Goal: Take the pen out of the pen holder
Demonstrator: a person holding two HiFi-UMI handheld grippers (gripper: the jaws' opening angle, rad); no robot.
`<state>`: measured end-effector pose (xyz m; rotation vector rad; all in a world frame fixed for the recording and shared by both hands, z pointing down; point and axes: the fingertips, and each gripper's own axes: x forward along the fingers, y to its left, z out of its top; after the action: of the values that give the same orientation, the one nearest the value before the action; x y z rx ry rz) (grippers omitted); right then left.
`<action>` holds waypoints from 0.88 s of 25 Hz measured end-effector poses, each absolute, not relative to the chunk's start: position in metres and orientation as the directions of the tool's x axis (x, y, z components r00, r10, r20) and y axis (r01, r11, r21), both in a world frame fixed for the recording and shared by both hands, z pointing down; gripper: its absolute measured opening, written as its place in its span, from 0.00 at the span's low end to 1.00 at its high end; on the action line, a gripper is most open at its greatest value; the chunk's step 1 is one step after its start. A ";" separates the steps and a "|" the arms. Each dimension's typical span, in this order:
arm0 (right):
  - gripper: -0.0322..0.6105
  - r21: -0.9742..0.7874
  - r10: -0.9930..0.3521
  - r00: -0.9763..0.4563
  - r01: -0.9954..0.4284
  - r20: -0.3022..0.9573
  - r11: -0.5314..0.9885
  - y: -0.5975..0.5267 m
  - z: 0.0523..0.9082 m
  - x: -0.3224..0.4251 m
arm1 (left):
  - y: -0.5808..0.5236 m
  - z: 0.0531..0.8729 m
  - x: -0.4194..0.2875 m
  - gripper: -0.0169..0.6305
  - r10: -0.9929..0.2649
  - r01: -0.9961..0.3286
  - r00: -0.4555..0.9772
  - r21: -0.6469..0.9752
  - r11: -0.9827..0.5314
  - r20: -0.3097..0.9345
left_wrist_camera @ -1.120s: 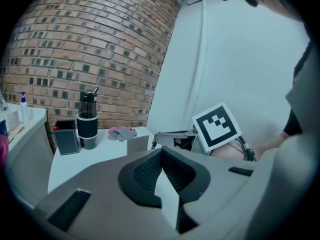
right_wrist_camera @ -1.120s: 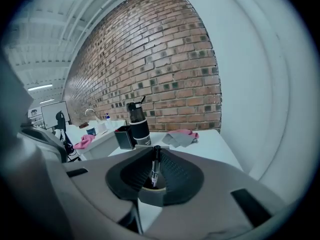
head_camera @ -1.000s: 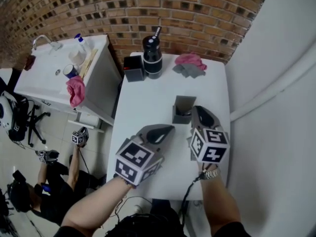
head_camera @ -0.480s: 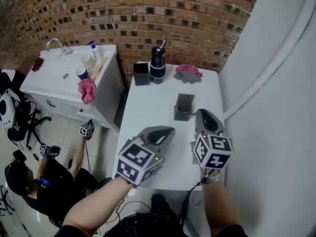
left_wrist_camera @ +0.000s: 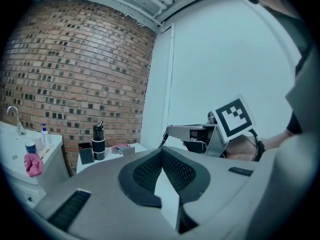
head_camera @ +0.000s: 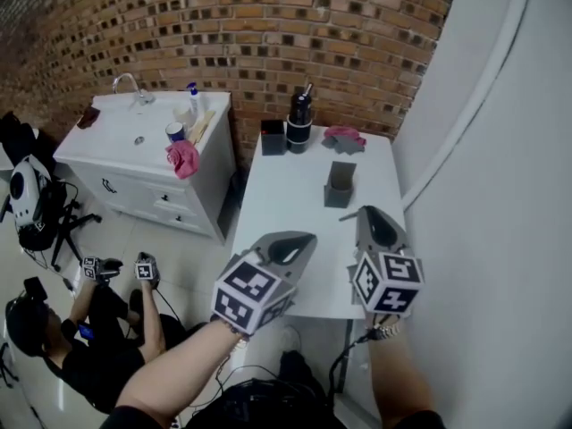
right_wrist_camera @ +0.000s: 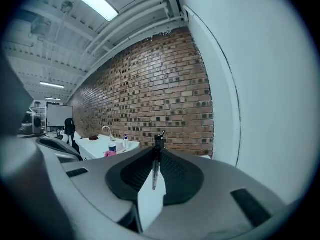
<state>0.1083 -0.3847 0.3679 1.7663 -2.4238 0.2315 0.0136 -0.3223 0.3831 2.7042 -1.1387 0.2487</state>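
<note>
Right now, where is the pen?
In the right gripper view the pen is pinched between the right gripper's jaws, clear of the grey pen holder on the white table.

Left gripper (left_wrist_camera: 161,153) jaws seemingly shut, empty; right gripper (right_wrist_camera: 156,150) jaws pinch a pen (right_wrist_camera: 154,176).

The white table (head_camera: 286,206) lies bare through the middle of the head view, from the pen holder (head_camera: 340,184) down to its near edge, with room there for a gripper to pass; along its far edge, upper centre, a black box (head_camera: 273,138), a black bottle (head_camera: 298,125) and a pink cloth (head_camera: 344,136) stand in a close row before the brick wall (head_camera: 268,25); the white wall (head_camera: 483,195) closes the right side, near the right gripper (head_camera: 368,217); at the left, open floor (head_camera: 210,239) parts the table from the sink cabinet (head_camera: 134,164).
</note>
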 end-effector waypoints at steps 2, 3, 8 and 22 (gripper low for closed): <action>0.14 -0.039 -0.934 -0.306 -0.952 0.184 0.304 -0.361 0.362 0.101 | -0.301 0.380 0.006 0.03 -0.689 -0.719 0.691 0.107 -0.687 0.220; 0.14 -0.035 -0.935 -0.306 -0.952 0.178 0.305 -0.349 0.359 0.097 | -0.290 0.377 0.002 0.03 -0.689 -0.718 0.692 0.104 -0.688 0.215; 0.14 -0.015 -0.940 -0.302 -0.953 0.156 0.304 -0.293 0.347 0.080 | -0.241 0.368 -0.015 0.03 -0.690 -0.712 0.699 0.091 -0.696 0.187; 0.14 0.029 -0.960 -0.257 -0.965 0.115 0.261 -0.159 0.328 0.044 | -0.123 0.354 -0.042 0.03 -0.639 -0.649 0.758 0.067 -0.757 0.130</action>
<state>0.0443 -0.1589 0.3277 1.8441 -2.4060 0.0714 -0.0418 -0.1228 0.3545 2.8436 -1.0451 0.1500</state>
